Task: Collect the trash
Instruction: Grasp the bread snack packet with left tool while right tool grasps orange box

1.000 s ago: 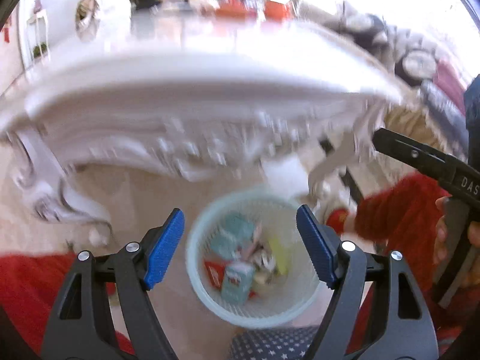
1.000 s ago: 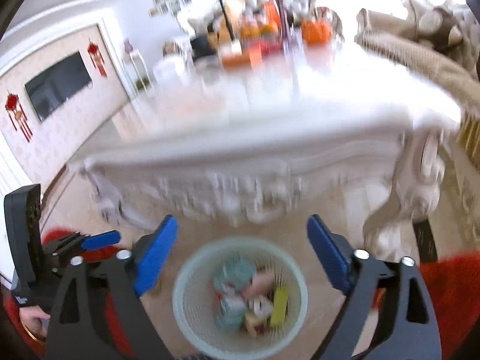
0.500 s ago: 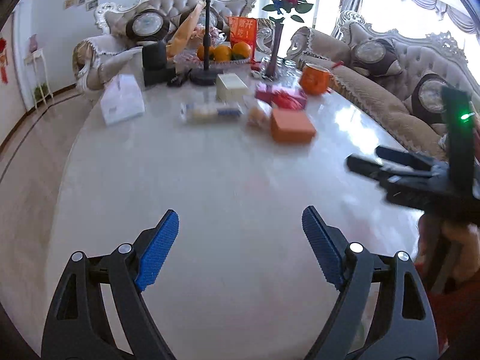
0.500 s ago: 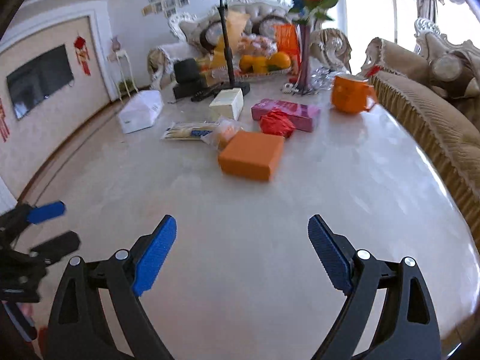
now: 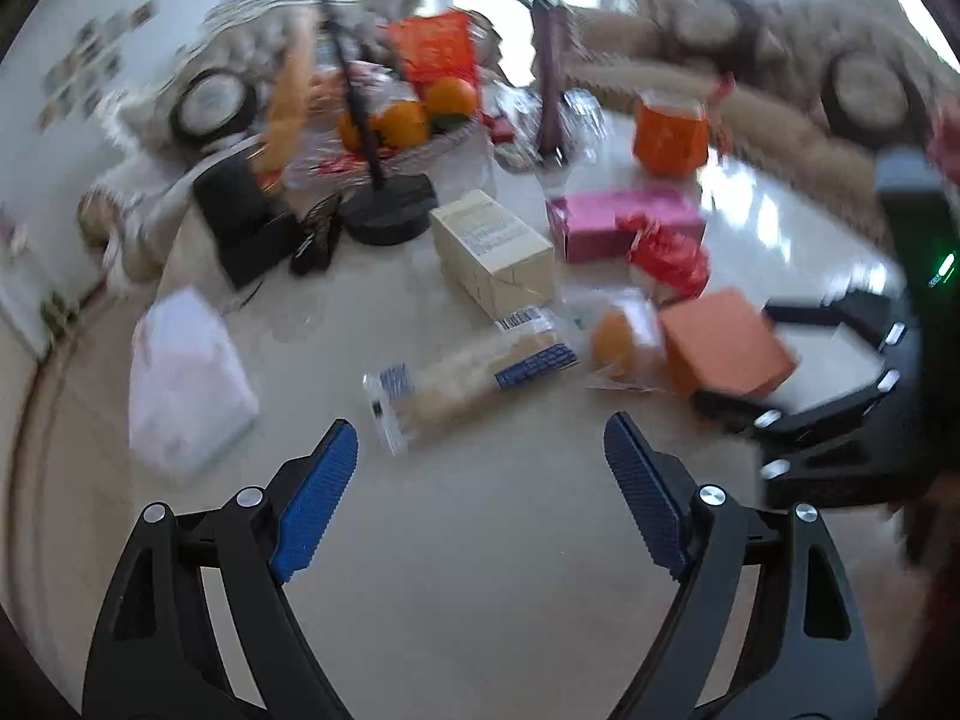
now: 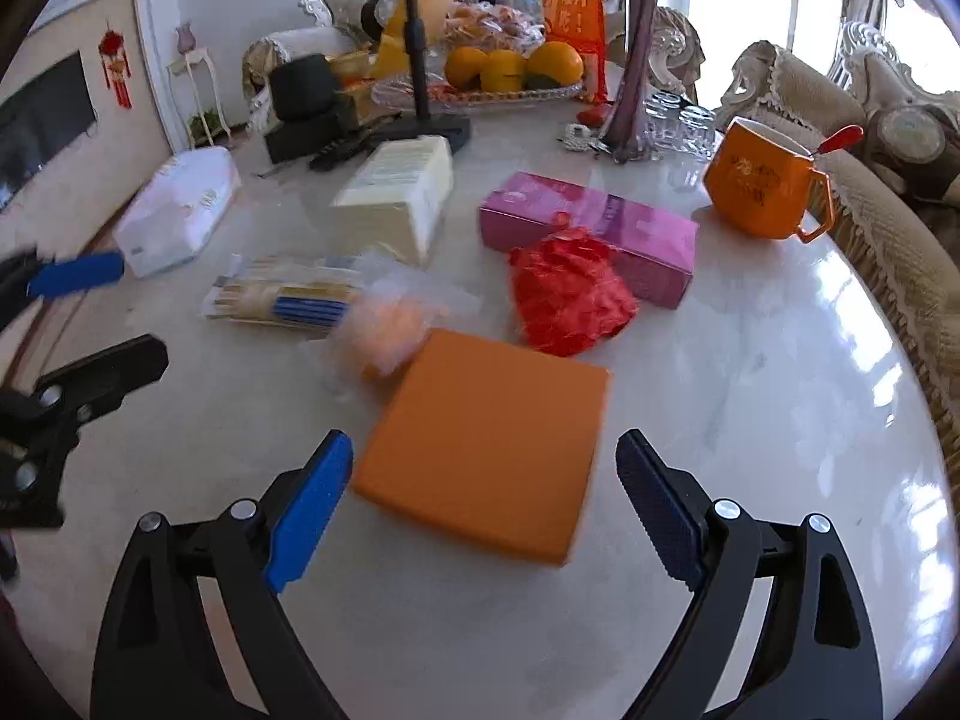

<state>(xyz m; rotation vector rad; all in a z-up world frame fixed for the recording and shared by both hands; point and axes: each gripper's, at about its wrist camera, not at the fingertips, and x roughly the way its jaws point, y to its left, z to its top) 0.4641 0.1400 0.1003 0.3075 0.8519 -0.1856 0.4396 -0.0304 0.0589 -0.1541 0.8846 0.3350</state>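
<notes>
Right gripper point(image 6: 483, 492), jaws spread, hovers over the worktop point(image 6: 750, 396) with the flat, matte orange box point(image 6: 480, 438) just ahead between its jaws. Left gripper point(image 5: 480, 462), jaws likewise spread and empty, faces the crinkly clear biscuit wrapper point(image 5: 468, 375). Advised: close on the box's straight parallel edges; pinch the wrapper mid-length, since film slips.
</notes>
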